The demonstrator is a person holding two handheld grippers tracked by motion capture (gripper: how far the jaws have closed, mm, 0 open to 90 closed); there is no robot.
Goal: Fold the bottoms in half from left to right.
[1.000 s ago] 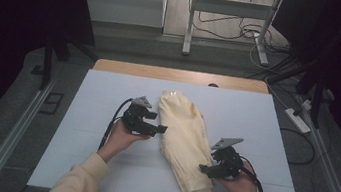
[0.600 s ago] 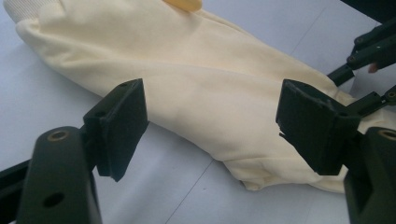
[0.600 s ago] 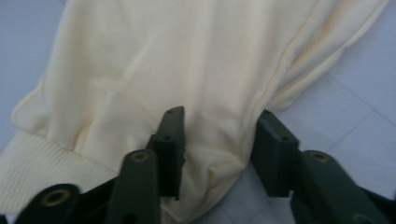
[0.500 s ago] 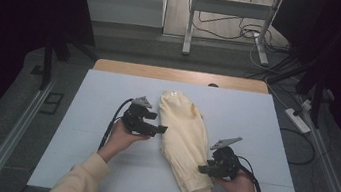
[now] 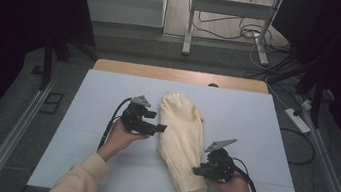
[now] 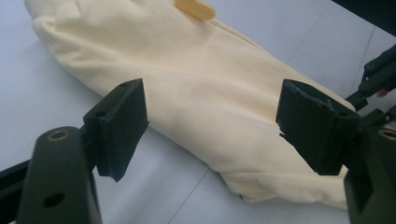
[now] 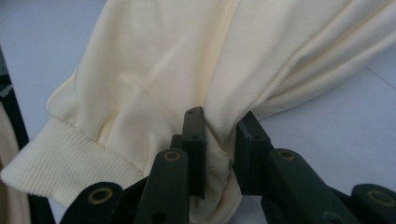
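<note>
Lying lengthwise on the pale blue table [image 5: 264, 134], a folded cream-yellow knit garment [image 5: 181, 133] runs from the far middle toward the near edge, between the two hands. From the high view the right claw [image 5: 197, 171] meets the garment's near right edge, but that view is too small to show how its jaws stand. The right gripper view settles it: the black jaws are clenched on a bunched fold of the cream fabric [image 7: 219, 154], with a ribbed cuff [image 7: 60, 161] spreading to the left of them. The left claw [image 5: 161, 128] sits just beside the garment's left edge, about halfway along. The left gripper view shows its jaws released, spread wide with nothing between them, the garment [image 6: 201, 98] lying flat beyond. That view also picks up a small orange-yellow tab [image 6: 196, 8] at the garment's far end, cut off by the frame. At its right edge part of the other gripper's dark linkage [image 6: 376, 77] shows. Whether the left jaws touch the cloth cannot be told.
</note>
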